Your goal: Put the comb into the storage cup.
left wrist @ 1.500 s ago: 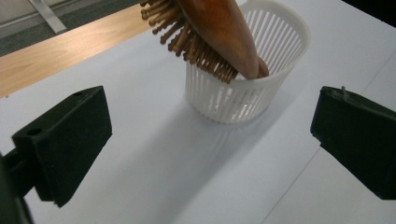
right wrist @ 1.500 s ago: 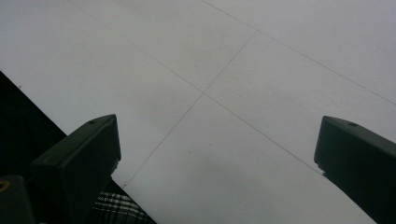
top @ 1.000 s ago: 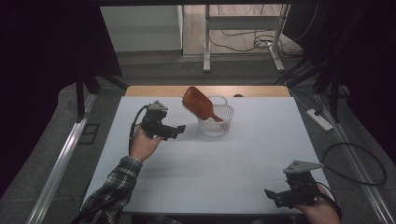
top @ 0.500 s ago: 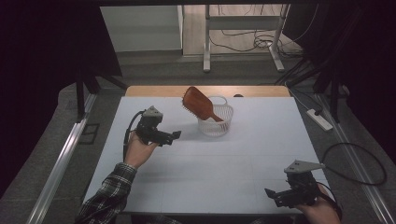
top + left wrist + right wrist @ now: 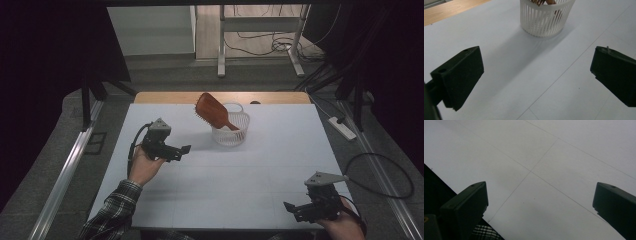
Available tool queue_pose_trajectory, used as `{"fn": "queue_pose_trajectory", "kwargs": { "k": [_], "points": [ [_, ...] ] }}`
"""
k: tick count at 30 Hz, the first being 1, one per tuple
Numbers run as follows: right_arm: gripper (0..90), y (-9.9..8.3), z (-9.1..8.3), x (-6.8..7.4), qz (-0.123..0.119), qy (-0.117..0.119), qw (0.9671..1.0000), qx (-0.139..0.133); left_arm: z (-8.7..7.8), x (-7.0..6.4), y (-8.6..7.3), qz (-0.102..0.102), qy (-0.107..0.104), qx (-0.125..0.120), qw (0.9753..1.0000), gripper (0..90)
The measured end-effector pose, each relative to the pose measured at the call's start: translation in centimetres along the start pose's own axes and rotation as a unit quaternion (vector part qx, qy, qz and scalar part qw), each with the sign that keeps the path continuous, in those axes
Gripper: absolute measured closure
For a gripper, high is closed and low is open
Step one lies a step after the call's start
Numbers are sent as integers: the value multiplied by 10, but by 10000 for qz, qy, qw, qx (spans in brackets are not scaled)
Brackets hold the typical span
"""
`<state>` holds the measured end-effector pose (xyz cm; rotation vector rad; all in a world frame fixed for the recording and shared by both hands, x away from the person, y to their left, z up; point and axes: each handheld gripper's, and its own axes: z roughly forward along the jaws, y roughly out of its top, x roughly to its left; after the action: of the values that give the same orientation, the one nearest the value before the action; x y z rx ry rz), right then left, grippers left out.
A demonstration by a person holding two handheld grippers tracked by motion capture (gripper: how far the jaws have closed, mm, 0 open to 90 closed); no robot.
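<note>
The table [image 5: 225, 185] carries a white sheet marked with thin seam lines, and a strip of bare wood shows along its far edge. Nothing lies on the near half of the sheet apart from the two grippers.

The basket [image 5: 230, 129], a white slatted plastic one, stands upright on the far middle of the sheet. In the left gripper view the basket [image 5: 546, 17] sits ahead of the jaws and well apart from them, casting a shadow toward the camera.

The hairbrush [image 5: 212, 111], reddish brown, stands in the basket with its handle down inside and its broad head leaning out over the rim toward the left and far side. Its bristle face looks down and to the left. Neither gripper touches it.

The left gripper [image 5: 181, 151] is held above the sheet at the left of the basket, near it but apart, pointing to the right. Its jaws stand wide apart with only bare sheet between them, so it is released and grasps nothing. A plaid sleeve [image 5: 112, 212] covers the forearm behind it.

The right gripper [image 5: 292, 210] hangs low over the near right corner of the sheet, well apart from the basket, pointing left. Its jaws also stand wide apart over bare sheet, released and empty.
</note>
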<state>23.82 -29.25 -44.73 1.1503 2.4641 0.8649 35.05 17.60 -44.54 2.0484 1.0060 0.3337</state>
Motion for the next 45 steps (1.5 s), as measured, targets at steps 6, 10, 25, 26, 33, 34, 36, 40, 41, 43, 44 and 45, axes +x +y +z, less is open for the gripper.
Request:
{"fn": "queue_pose_trajectory", "kwargs": {
  "k": [6, 10, 25, 26, 33, 34, 36, 40, 41, 43, 44, 45],
  "points": [
    [1, 0, 0, 0, -22, -11, 10000, 5, -7, 0, -3, -38, -22, -39, 10000, 0],
    [1, 0, 0, 0, -6, -3, 10000, -4, -10, -2, -5, -27, -29, -46, 10000, 0],
    [0, 0, 0, 0, 6, -23, 10000, -8, -21, -4, -16, 72, 7, 36, 10000, 0],
    [0, 0, 0, 0, 13, -24, 10000, -10, -22, -4, -17, 77, 9, 24, 10000, 0],
    [0, 0, -1, -1, 48, -38, 10000, -40, -28, -5, -21, 93, -105, -54, 9999, 1],
    [0, 0, -1, -1, 48, -38, 10000, -40, -28, -5, -21, 93, -105, -54, 9999, 1],
    [0, 0, -1, -1, 67, -51, 10000, -46, -29, -5, -22, 118, -113, -41, 9999, 1],
    [0, 0, -1, -1, 106, -74, 9999, -51, -32, -6, -25, 100, -128, -51, 9999, 1],
    [0, 0, -1, -1, 113, -81, 9999, -53, -33, -6, -26, 103, -123, -61, 9999, 1],
    [0, 0, -1, -1, 116, -92, 9999, -59, -35, -7, -28, 97, -126, -49, 9999, 1],
    [0, 0, -1, -1, 117, -97, 9999, -61, -36, -7, -29, 90, -116, -57, 9999, 1],
    [0, 0, -1, -1, 117, -100, 9999, -61, -37, -8, -30, 101, -110, -37, 9999, 1]
  ]
}}
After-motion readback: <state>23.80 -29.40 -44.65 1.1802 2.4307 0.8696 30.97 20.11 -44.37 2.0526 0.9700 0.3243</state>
